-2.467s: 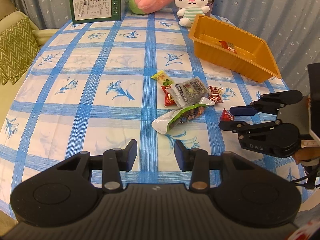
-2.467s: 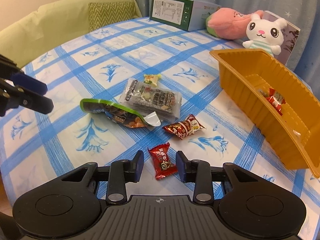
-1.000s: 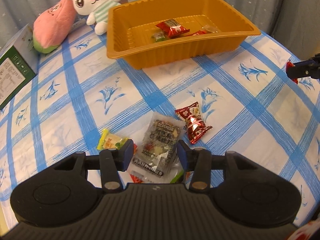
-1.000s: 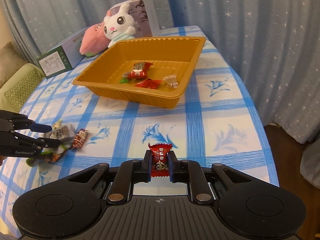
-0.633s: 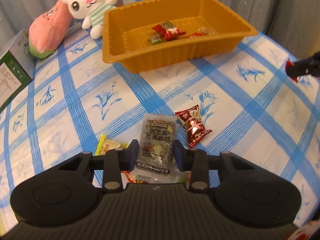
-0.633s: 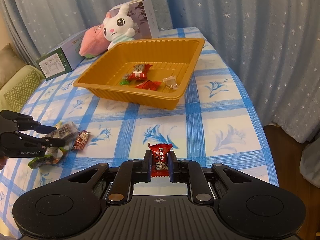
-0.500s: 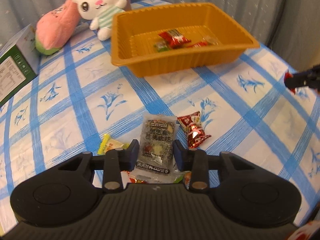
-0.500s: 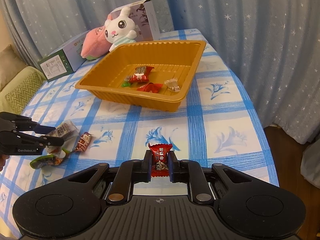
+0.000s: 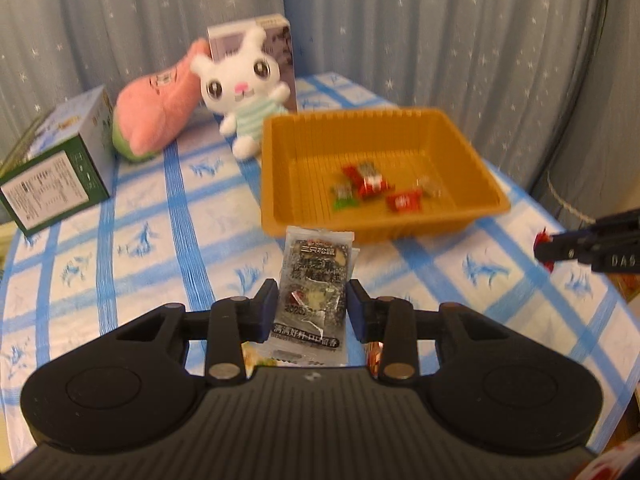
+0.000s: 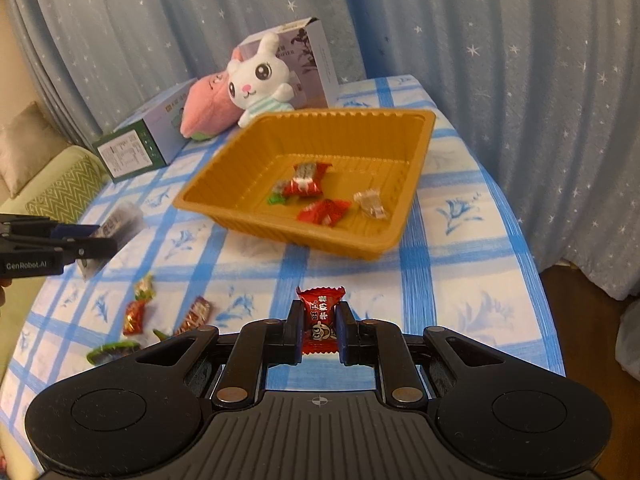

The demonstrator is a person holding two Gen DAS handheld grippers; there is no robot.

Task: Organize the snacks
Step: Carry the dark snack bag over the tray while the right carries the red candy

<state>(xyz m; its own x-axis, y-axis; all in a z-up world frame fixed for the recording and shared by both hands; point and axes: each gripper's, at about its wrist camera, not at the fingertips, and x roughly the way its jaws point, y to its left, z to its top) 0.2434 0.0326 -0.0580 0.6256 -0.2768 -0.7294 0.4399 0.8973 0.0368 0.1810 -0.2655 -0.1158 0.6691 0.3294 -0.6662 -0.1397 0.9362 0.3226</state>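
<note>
My left gripper is shut on a grey nut packet and holds it up above the table, in front of the orange tray. The tray holds several small wrapped candies. My right gripper is shut on a red candy, held above the table short of the tray's near wall. The left gripper with the packet also shows at the left of the right wrist view. The right gripper's tips show at the right of the left wrist view.
Loose snacks lie on the blue checked cloth: two red candies, a yellow-green one and a green pouch. A white plush rabbit, a pink plush and a green box stand behind the tray.
My left gripper has closed on the grey packet and lifted it off the table toward the tray. My right gripper still holds the red candy and has moved slightly nearer the tray.
</note>
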